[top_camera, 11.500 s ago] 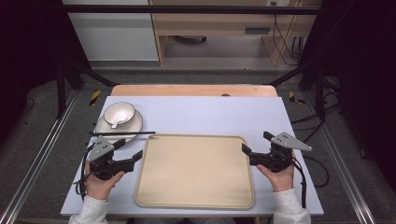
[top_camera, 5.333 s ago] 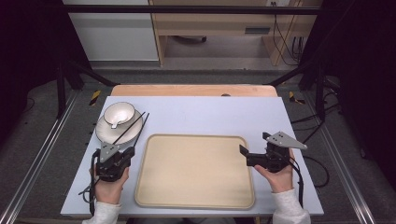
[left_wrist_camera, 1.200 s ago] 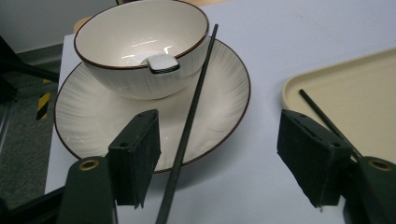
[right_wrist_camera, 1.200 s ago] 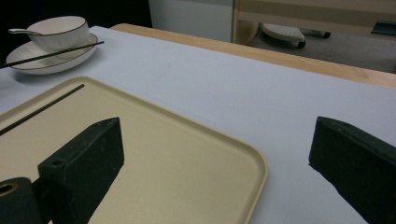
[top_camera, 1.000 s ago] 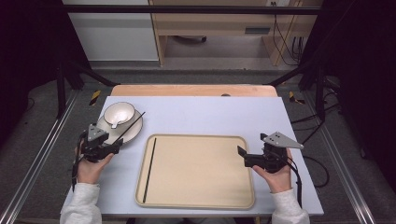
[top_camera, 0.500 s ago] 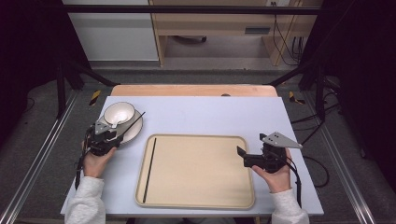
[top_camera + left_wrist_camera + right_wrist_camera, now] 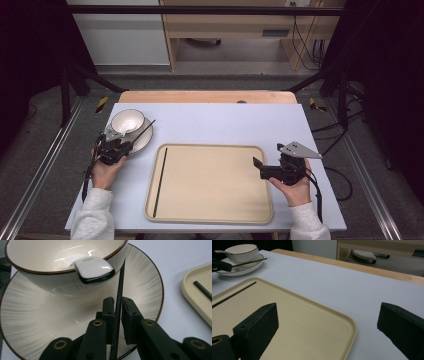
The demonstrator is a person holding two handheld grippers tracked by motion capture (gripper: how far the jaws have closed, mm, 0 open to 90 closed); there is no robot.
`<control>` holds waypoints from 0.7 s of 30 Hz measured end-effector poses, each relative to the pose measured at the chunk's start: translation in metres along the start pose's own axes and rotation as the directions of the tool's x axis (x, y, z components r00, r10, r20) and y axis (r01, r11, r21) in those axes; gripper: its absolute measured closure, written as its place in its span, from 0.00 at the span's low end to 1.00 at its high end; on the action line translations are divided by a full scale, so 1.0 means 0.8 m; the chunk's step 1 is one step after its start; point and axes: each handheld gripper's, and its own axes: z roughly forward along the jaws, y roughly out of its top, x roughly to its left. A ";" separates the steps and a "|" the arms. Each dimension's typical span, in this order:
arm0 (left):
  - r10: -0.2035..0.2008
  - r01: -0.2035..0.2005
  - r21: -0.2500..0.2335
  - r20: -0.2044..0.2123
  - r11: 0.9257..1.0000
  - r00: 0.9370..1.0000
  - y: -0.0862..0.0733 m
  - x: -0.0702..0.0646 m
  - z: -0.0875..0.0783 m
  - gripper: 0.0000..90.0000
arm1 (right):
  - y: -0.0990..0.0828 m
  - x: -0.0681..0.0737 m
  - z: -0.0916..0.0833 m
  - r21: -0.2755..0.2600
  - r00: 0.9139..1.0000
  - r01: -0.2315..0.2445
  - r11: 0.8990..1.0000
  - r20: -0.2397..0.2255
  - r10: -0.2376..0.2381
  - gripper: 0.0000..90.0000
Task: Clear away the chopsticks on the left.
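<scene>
My left gripper (image 7: 121,146) is over the near rim of a ribbed cream plate (image 7: 144,140), shut on a thin black chopstick (image 7: 120,281) that slants up past the bowl (image 7: 47,272). A white spoon (image 7: 93,268) rests its handle on the bowl's rim. A second black chopstick (image 7: 160,181) lies along the left side of the beige tray (image 7: 215,205). At the tray's right edge my right gripper (image 7: 258,168) is open, its jaws wide apart with nothing between them; in the right gripper view (image 7: 328,312) they straddle the tray's corner (image 7: 347,325).
The white tabletop (image 7: 225,120) has a wooden strip (image 7: 200,96) along its far edge. Metal frame rails (image 7: 40,165) run down both sides of the table. Cables (image 7: 345,180) trail off to the right.
One chopstick now lies in the tray. My left gripper has moved up to the plate and closed on the other chopstick. The right gripper has hardly moved.
</scene>
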 end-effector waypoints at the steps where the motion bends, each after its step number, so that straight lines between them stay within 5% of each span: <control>1: 0.000 0.000 0.003 0.005 1.000 1.000 0.000 0.000 0.000 0.92 | 0.000 0.000 0.000 0.000 1.000 -0.002 1.000 0.000 0.002 0.04; 21: -0.016 0.016 -0.027 0.017 0.999 1.000 0.005 -0.019 -0.020 0.95 | 0.001 -0.003 -0.005 -0.009 1.000 -0.004 1.000 0.004 0.004 0.04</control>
